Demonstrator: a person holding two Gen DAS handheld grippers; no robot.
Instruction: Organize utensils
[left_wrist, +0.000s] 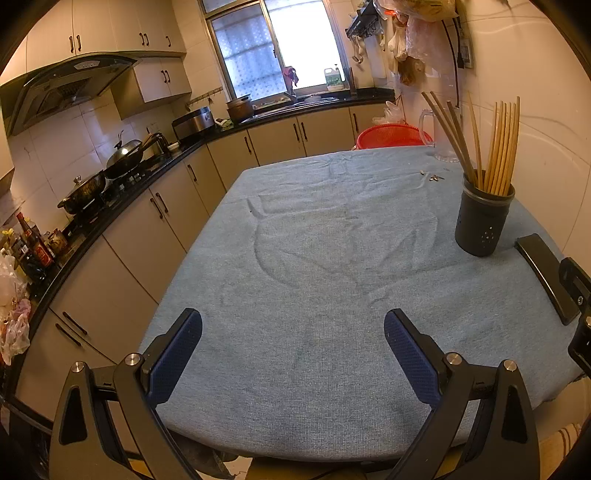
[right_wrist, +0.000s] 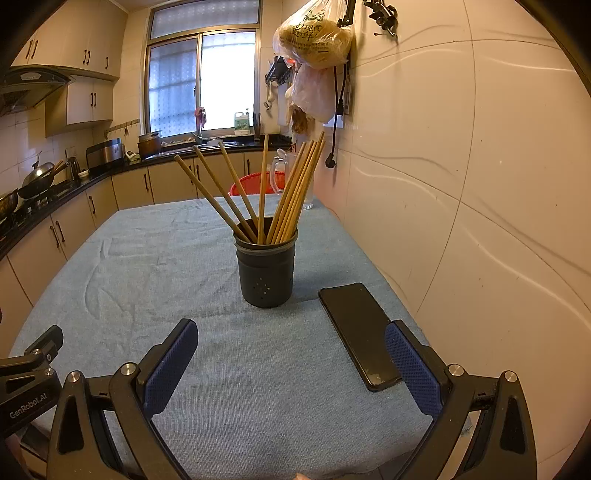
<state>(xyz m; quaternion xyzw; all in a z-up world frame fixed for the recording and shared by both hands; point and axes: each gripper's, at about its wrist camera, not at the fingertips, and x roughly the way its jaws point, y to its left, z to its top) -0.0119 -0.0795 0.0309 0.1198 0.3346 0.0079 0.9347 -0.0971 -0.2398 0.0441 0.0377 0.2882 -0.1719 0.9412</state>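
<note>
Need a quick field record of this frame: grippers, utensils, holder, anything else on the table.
left gripper: open, holding nothing, above the tablecloth
right gripper: open, holding nothing, facing the holder
chopsticks: all standing in the holder, fanned out
holder: dark cylinder, upright on the cloth
phone: flat, screen dark, right of the holder, apart from it
loose utensils on cloth: none visible

Left claw (left_wrist: 293, 345) is hovering wide apart over a blue-clothed counter (left_wrist: 314, 258); chopsticks (left_wrist: 495, 147) are standing in a dark cup (left_wrist: 482, 221) at far right.
</note>
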